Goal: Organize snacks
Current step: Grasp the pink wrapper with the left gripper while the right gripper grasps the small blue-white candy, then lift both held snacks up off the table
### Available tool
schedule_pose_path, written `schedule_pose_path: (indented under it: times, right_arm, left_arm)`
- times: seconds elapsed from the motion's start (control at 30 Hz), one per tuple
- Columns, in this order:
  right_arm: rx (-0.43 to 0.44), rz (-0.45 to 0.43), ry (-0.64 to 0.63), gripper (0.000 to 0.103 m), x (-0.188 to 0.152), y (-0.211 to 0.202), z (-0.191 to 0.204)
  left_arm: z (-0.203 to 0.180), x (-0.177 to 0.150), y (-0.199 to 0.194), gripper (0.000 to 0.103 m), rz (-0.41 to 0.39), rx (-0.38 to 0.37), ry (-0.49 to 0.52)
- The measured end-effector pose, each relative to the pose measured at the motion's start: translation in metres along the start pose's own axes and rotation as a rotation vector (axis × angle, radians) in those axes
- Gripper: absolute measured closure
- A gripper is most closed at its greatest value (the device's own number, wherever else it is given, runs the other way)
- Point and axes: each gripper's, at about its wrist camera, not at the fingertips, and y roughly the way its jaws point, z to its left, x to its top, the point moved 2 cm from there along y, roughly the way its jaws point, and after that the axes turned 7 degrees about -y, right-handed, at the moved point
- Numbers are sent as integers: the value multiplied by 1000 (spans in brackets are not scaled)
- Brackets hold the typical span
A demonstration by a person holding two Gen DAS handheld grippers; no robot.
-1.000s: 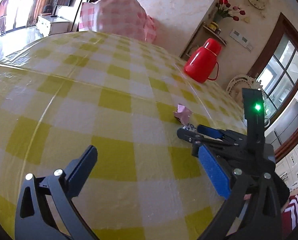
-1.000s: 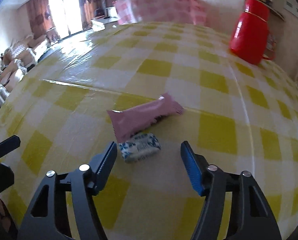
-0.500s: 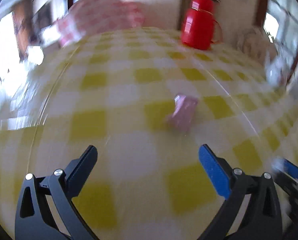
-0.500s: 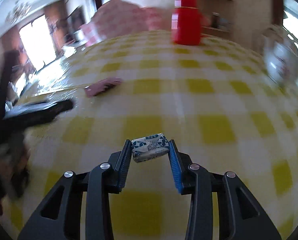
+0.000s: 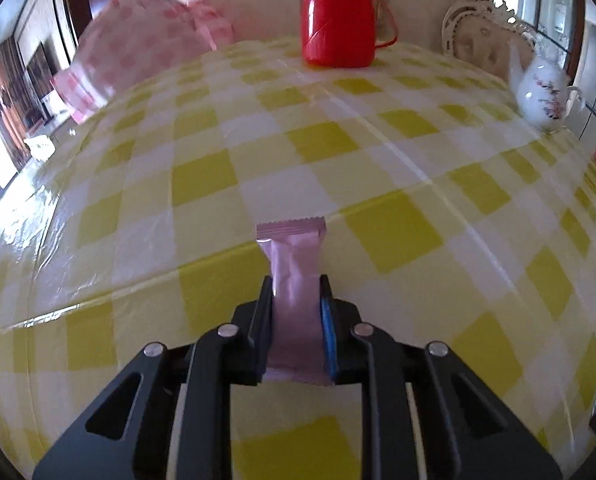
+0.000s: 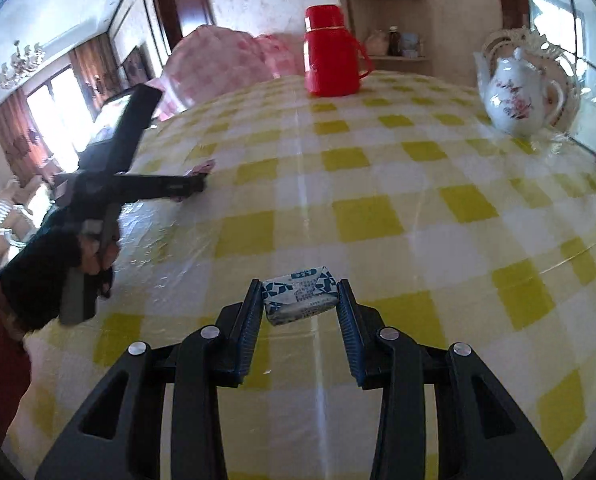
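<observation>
My left gripper [image 5: 296,286] is shut on a long pink snack packet [image 5: 294,268], whose crimped far end sticks out past the fingertips over the yellow checked tablecloth [image 5: 398,232]. My right gripper [image 6: 300,294] is shut on a small white and blue wrapped snack [image 6: 300,296], held just above the cloth. In the right wrist view the left gripper [image 6: 194,184] shows at the left, with the tip of the pink packet [image 6: 200,169] at its fingers.
A red thermos jug [image 5: 338,16] stands at the table's far edge. A white flowered teapot [image 6: 518,96] stands at the far right. A pink checked food cover [image 5: 138,48] sits at the far left. The person's gloved hand [image 6: 46,268] holds the left gripper.
My left gripper swung round and closed on the pink packet. My right gripper closed on the white and blue snack and carried it away from the pink packet, to the right.
</observation>
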Motion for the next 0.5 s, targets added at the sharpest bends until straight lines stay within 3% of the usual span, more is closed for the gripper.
schedule_pose_path:
  times: [0.13,0.23,0.37,0.5]
  right_arm:
    - [-123,-82,-13,66,7,-20,-3]
    - [-199,-202,-29,66,19,-57,1]
    - [-305,-319,-53,66,34,-106,9]
    - [-316,-407,-47,66,46,-159,22]
  left_arm:
    - [-22,-11,-63,82,-210,9,-58]
    - [-40,-21,-137,82,-389,-16,-98]
    - [-51,-29,-215,82,-534,-44,-124]
    - [-55,-33,-278,82,-603,-66,-114]
